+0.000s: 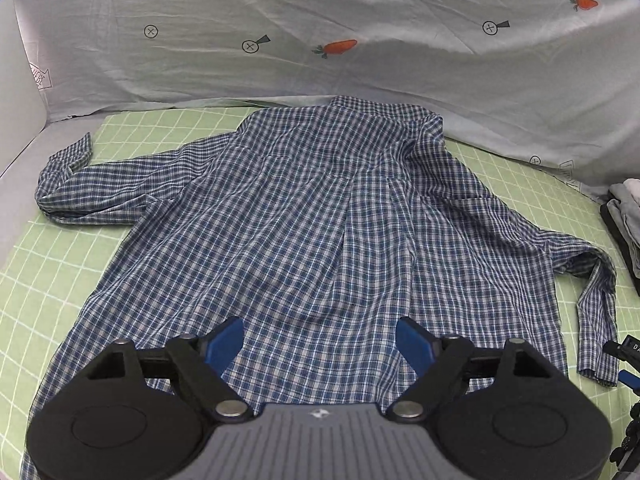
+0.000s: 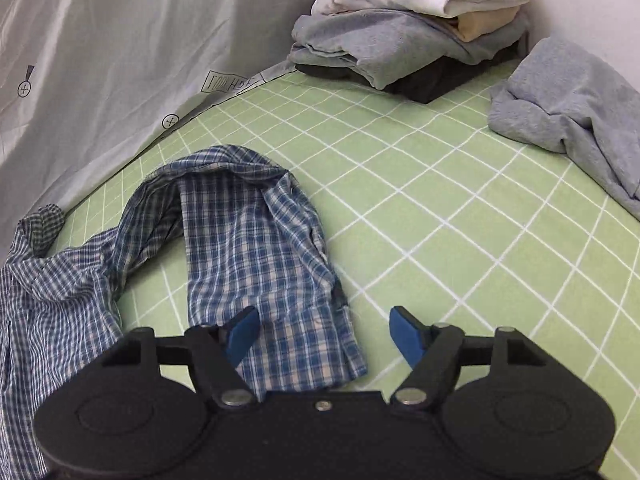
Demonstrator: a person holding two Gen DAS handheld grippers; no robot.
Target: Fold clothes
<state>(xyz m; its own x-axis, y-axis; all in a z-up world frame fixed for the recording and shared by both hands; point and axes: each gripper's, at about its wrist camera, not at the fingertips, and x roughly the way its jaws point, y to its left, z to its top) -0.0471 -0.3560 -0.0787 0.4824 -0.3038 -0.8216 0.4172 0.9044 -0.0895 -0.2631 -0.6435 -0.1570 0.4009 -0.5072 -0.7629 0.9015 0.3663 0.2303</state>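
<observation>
While over plaid shirt (image 1: 304,208), jaws apart, empty.

Shirt (image 1: 312,216) flat on bed sheet (image 2: 460,240), collar far, sleeves out left and right; clothes stack (image 2: 408,28) far right; loose garment (image 2: 568,112) right of stack.

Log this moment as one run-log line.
shirt: spread flat, unfolded | left gripper: open over hem | right gripper: open over sleeve cuff | stack: folded
</observation>
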